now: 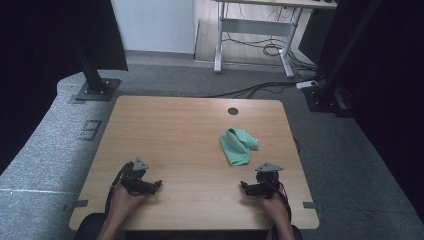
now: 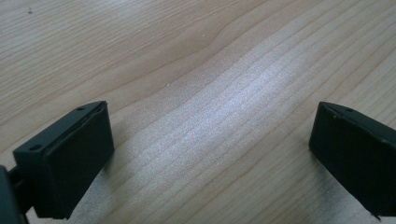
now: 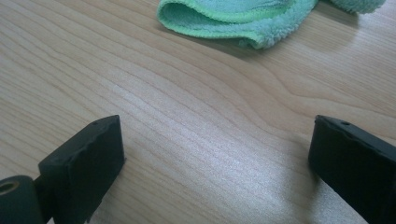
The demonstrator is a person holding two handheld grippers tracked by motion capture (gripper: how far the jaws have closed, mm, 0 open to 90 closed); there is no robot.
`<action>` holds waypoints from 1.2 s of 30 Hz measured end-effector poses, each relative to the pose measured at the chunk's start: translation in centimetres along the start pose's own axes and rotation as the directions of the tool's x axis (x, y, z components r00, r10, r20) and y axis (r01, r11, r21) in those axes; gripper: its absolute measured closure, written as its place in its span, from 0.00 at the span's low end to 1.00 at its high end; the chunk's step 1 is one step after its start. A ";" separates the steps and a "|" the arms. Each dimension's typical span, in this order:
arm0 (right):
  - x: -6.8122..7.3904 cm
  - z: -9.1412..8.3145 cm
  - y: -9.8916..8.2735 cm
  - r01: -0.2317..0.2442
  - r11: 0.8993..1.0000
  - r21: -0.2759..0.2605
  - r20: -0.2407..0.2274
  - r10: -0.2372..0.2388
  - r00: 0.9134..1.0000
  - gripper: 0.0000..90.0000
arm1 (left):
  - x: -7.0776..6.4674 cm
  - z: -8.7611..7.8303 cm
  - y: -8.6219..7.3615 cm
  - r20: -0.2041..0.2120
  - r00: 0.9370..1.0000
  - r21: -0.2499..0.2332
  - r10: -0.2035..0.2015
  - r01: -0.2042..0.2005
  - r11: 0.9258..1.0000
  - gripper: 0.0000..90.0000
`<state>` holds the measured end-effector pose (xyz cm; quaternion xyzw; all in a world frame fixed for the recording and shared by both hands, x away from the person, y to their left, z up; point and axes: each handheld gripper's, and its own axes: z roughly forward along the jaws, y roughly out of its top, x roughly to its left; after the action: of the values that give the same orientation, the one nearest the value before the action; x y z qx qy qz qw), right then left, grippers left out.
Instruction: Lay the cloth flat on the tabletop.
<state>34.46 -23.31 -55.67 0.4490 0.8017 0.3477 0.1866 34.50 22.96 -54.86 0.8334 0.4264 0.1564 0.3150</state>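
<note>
Cloth (image 1: 238,145), green and crumpled, lies right of centre on the table (image 1: 175,130). Left gripper (image 1: 141,179) and right gripper (image 1: 261,182) rest lower down, both wide and empty.

The counter (image 1: 185,130) is a pale wood-grain top with rounded corners, standing on grey carpet. Near its far edge sits a small round dark cable port (image 1: 233,111). A crumpled green microfibre cloth (image 1: 237,145) lies right of centre, folded loosely over itself, well apart from the port. Both grippers rest on the near edge, the left gripper (image 1: 159,184) and the right gripper (image 1: 244,185), the cloth lying just beyond the right one.
</note>
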 end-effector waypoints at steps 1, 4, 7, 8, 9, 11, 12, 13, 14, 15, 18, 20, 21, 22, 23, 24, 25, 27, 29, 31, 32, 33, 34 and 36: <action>0.0 0.0 0.0 0.000 1.000 0.000 0.000 0.000 1.000 0.04 | 0.0 0.0 0.0 0.000 1.000 0.000 0.000 0.000 1.000 0.00; 0.0 0.0 0.0 0.000 1.000 0.001 0.000 0.000 1.000 0.04 | 0.0 0.0 0.0 0.002 1.000 0.000 0.001 -0.001 1.000 0.00; 0.0 0.0 0.0 -0.003 1.000 0.000 0.003 0.003 1.000 0.04 | 0.0 0.0 0.0 0.003 1.000 0.000 0.001 -0.001 1.000 0.00; 0.0 0.0 0.0 -0.005 1.000 -0.001 0.005 0.005 1.000 0.04 | 0.0 0.0 0.0 0.003 1.000 0.000 0.001 -0.001 1.000 0.00; 0.0 -0.1 0.0 -0.007 1.000 -0.004 0.007 0.007 1.000 0.06 | 0.0 0.0 0.1 0.004 1.000 0.000 0.002 -0.002 1.000 0.00; -0.1 -0.1 -0.1 -0.017 1.000 -0.009 0.005 0.017 1.000 0.07 | 0.0 0.0 0.1 0.004 1.000 0.000 0.003 -0.003 1.000 0.00; -0.1 -0.1 -0.1 -0.017 1.000 -0.009 0.005 0.017 1.000 0.07 | 0.0 0.0 0.1 0.003 1.000 0.000 0.003 -0.003 1.000 0.00; -0.3 -0.2 -0.1 -0.028 0.999 -0.017 -0.004 0.028 1.000 0.10 | 0.0 0.1 0.1 0.004 1.000 0.000 0.004 -0.004 1.000 0.00; -0.5 -0.3 -0.1 -0.038 0.999 -0.018 -0.007 0.038 0.999 0.12 | 0.0 0.1 0.1 0.004 1.000 0.000 0.004 -0.004 1.000 0.00; -0.6 -0.4 0.0 -0.053 0.998 -0.017 -0.011 0.053 0.999 0.13 | 0.0 0.1 0.1 0.004 1.000 0.000 0.004 -0.004 1.000 0.00; -0.9 -0.6 0.1 -0.074 0.997 -0.012 -0.018 0.074 0.997 0.14 | 0.0 0.1 0.1 0.004 1.000 0.000 0.005 -0.005 1.000 0.00; -1.1 -0.7 0.4 -0.069 0.998 0.001 -0.014 0.069 0.998 0.15 | 0.0 0.1 0.1 0.004 1.000 0.000 0.005 -0.005 1.000 0.00; -1.2 -0.8 0.6 -0.058 0.998 0.003 -0.009 0.058 0.998 0.15 | 0.0 0.1 0.1 0.004 1.000 0.000 0.005 -0.005 1.000 0.00; -1.3 -0.9 0.7 -0.052 0.999 -0.002 -0.006 0.052 0.999 0.15 | 0.0 0.1 0.1 0.004 1.000 0.000 0.005 -0.005 1.000 0.00; -1.4 -1.0 0.9 -0.054 0.999 -0.009 -0.008 0.054 0.999 0.15 | 0.0 0.1 0.1 0.004 1.000 0.000 0.005 -0.005 1.000 0.00; -1.4 -1.0 0.9 -0.054 0.999 -0.009 -0.008 0.054 0.999 0.15 | 0.0 0.1 0.1 0.004 1.000 0.000 0.005 -0.005 1.000 0.00; -1.6 -1.1 1.1 -0.056 0.998 -0.015 -0.015 0.055 0.998 0.15 | 0.0 0.1 0.1 0.004 1.000 0.000 0.005 -0.005 1.000 0.00; -1.8 -1.3 1.7 -0.054 0.998 -0.023 -0.033 0.053 0.998 0.16 | 0.0 0.1 0.1 0.004 1.000 0.000 0.005 -0.005 1.000 0.00; -1.9 -1.4 2.1 -0.051 0.998 -0.026 -0.038 0.050 0.998 0.18 | 0.1 0.1 0.1 0.004 1.000 0.000 0.005 -0.005 1.000 0.00; -2.0 -1.5 2.5 -0.044 0.999 -0.027 -0.041 0.043 0.998 0.24 | 0.0 0.1 0.1 0.004 1.000 0.000 0.005 -0.005 1.000 0.00; -2.0 -1.5 2.7 -0.041 0.999 -0.027 -0.042 0.040 0.998 0.27 | 0.0 0.1 0.1 0.004 1.000 0.000 0.005 -0.005 1.000 0.00; -2.0 -1.5 2.9 -0.037 0.999 -0.026 -0.041 0.036 0.999 0.29 | 0.0 0.1 0.1 0.004 1.000 0.000 0.005 -0.005 1.000 0.00; -2.0 -1.5 3.0 -0.032 0.999 -0.025 -0.040 0.031 0.999 0.31 | 0.0 0.1 0.1 0.004 1.000 0.000 0.005 -0.005 1.000 0.00; -2.0 -1.4 3.4 -0.031 0.999 -0.027 -0.041 0.029 0.999 0.36 | 0.0 0.1 0.1 0.004 1.000 0.000 0.005 -0.005 1.000 0.00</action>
<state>36.65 -24.37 -52.26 0.4512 0.7937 0.3704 0.1710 34.63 22.93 -54.86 0.8347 0.4237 0.1554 0.3155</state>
